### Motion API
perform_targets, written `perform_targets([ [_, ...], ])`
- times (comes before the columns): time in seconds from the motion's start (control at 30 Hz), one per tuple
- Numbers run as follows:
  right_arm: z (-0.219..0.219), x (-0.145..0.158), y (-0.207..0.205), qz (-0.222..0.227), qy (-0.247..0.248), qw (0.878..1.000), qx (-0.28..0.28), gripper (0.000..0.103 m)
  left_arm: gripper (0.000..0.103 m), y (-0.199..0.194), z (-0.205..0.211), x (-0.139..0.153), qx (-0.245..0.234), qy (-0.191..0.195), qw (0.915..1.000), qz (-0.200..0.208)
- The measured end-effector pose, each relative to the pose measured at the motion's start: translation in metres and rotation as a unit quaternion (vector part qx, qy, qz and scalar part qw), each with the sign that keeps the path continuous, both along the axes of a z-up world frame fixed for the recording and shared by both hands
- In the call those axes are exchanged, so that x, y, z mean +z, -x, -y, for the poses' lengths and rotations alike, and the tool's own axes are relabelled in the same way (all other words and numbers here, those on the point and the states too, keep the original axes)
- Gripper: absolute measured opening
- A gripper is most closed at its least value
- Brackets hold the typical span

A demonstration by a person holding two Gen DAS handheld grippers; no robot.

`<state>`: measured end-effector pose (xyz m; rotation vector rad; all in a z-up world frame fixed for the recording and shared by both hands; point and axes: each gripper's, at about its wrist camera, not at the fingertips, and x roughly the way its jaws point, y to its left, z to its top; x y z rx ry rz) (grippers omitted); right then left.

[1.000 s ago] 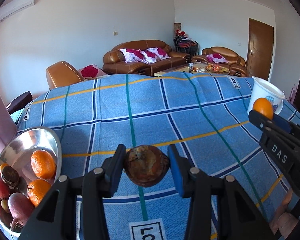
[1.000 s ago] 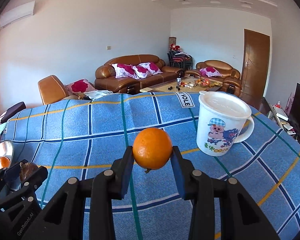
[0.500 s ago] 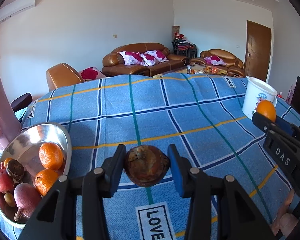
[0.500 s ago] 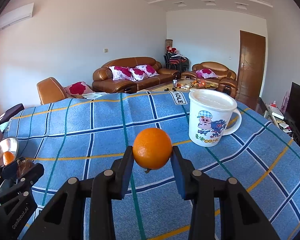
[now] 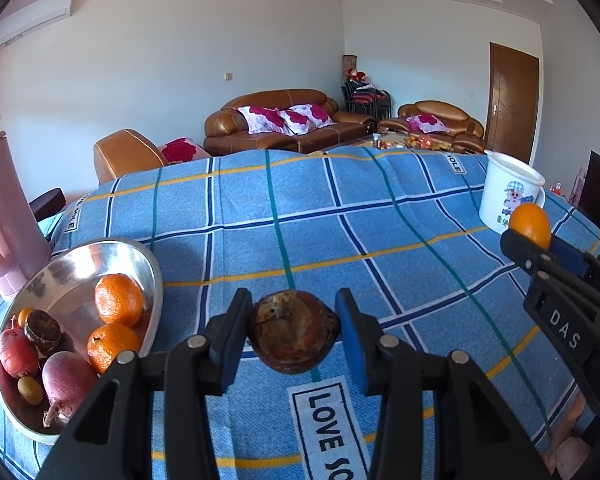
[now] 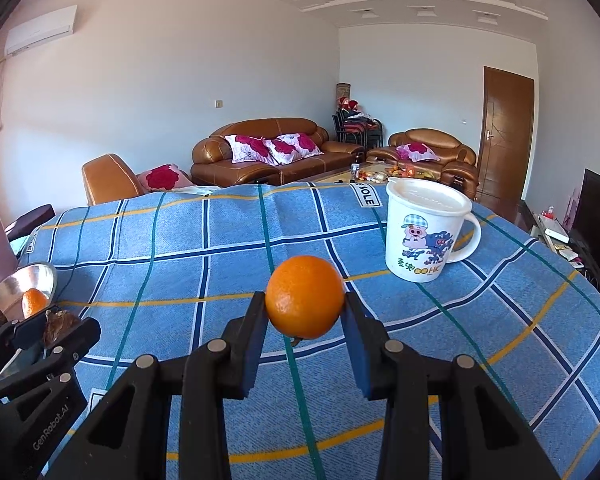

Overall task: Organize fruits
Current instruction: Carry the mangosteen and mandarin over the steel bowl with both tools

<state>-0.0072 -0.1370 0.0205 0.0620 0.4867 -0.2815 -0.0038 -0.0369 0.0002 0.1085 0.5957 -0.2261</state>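
My left gripper [image 5: 294,330] is shut on a dark brown, wrinkled round fruit [image 5: 294,332] and holds it above the blue checked cloth. My right gripper [image 6: 304,314] is shut on an orange [image 6: 305,297] and holds it above the cloth; it also shows at the right of the left wrist view [image 5: 530,226]. A metal bowl [image 5: 146,268] at the left holds two oranges [image 5: 118,300], two reddish fruits [image 5: 66,376], a dark round fruit [image 5: 42,326] and small yellow ones. The bowl's edge shows in the right wrist view [image 6: 40,276].
A white lidded mug [image 6: 424,232] with a pig cartoon stands at the far right of the table, also in the left wrist view [image 5: 508,194]. A pink jug [image 5: 2,216] stands behind the bowl. Brown sofas [image 5: 276,124] lie beyond the table.
Both grippers have drawn back and risen a little with their fruits. The bowl has slid further into the left view, and the mug looks farther off.
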Motion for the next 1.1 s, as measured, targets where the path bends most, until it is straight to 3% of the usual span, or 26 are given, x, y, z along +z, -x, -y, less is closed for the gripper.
perform_targets([
  [1.1,-0.099,0.001,0.006,0.000,0.005,0.997,0.079,0.040,0.045,0.018,-0.077,0.005,0.037,0.003,0.9992,0.012],
])
